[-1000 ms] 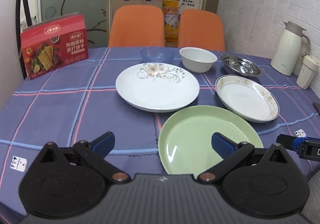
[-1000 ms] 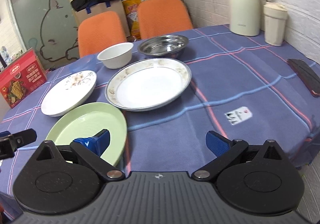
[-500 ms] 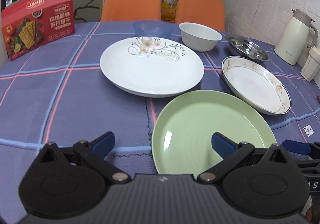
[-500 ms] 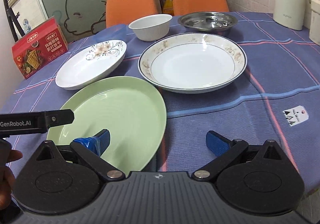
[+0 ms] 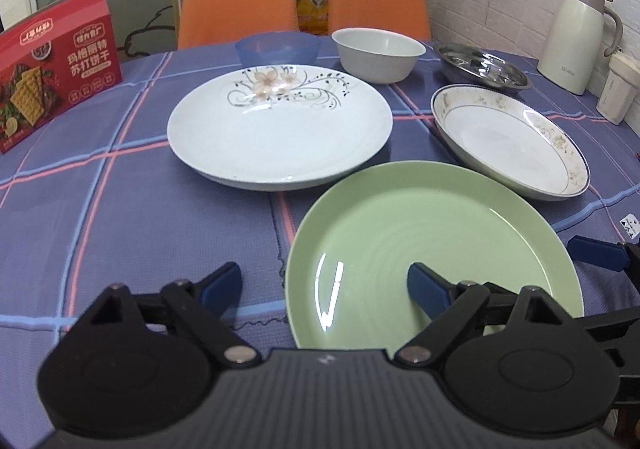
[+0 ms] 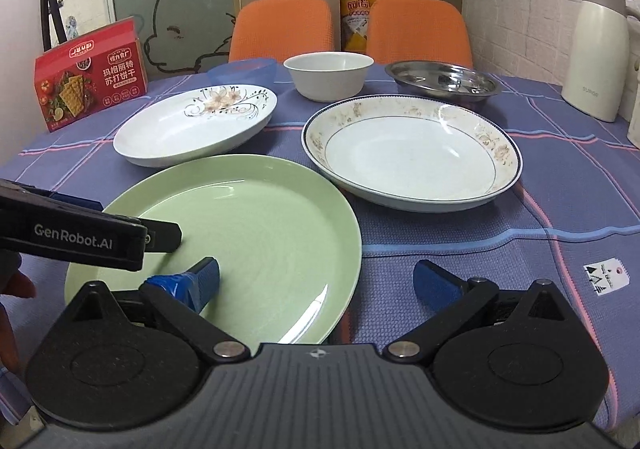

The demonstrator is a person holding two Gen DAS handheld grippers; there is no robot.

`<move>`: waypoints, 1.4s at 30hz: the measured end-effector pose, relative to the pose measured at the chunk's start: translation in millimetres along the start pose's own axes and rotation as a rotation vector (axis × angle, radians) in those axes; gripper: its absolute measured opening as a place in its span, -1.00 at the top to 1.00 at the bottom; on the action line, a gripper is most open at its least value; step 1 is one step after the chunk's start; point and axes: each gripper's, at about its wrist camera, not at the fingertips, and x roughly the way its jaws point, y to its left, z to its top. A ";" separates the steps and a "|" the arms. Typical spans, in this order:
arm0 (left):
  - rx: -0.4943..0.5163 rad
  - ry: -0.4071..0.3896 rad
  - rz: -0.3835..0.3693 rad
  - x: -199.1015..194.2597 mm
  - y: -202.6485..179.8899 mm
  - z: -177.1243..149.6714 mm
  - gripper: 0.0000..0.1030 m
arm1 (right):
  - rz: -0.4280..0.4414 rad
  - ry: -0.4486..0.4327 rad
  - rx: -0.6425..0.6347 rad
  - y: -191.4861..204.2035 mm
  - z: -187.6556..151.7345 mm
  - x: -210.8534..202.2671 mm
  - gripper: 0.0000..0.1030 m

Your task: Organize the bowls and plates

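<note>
The left gripper [image 5: 324, 291] has its fingers spread wide and holds nothing: the left pad hangs over the tablecloth [image 5: 120, 217], the right pad over the green plate [image 5: 432, 249], and the plate's left rim runs up between them. The right gripper [image 6: 316, 281] is just as wide and empty; its left pad sits over the plate's near right part, its right pad over bare cloth, with the right rim between the two.

From the green plate, the flowered plate [image 5: 280, 129] lies at 11 o'clock, close to its rim, and the gold-rimmed plate [image 5: 512, 141] at 1 o'clock, close as well. Farther back, left to right, stand a blue bowl [image 5: 278, 47], a white bowl [image 5: 378, 53] and a steel dish [image 5: 482, 67].

The left wrist view shows one blue finger of the right gripper at the plate's 3 o'clock edge. The right wrist view shows the left gripper's black arm reaching over the plate's left side, and a bit of the person's hand [image 6: 12, 301] at the far left; the blue bowl is half hidden there behind the flowered plate. Both show the red cracker box [image 6: 90, 75] at far left and the cream jug [image 5: 576, 39] at far right
</note>
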 end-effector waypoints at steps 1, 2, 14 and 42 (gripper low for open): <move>0.002 0.001 -0.003 0.0 -0.2 0.2 -0.73 | -0.002 0.013 0.004 0.6 3.0 1.2 -0.77; 0.000 0.003 -0.009 0.1 0.6 0.6 -0.72 | 0.006 0.024 0.001 2.0 5.5 2.3 -0.77; 0.014 0.032 -0.028 -3.7 4.2 0.6 -0.59 | 0.086 0.105 -0.035 5.9 14.9 0.6 -0.63; -0.141 0.021 0.118 -51.7 69.5 -23.2 0.24 | 0.260 0.032 -0.029 72.9 12.0 -9.6 -0.31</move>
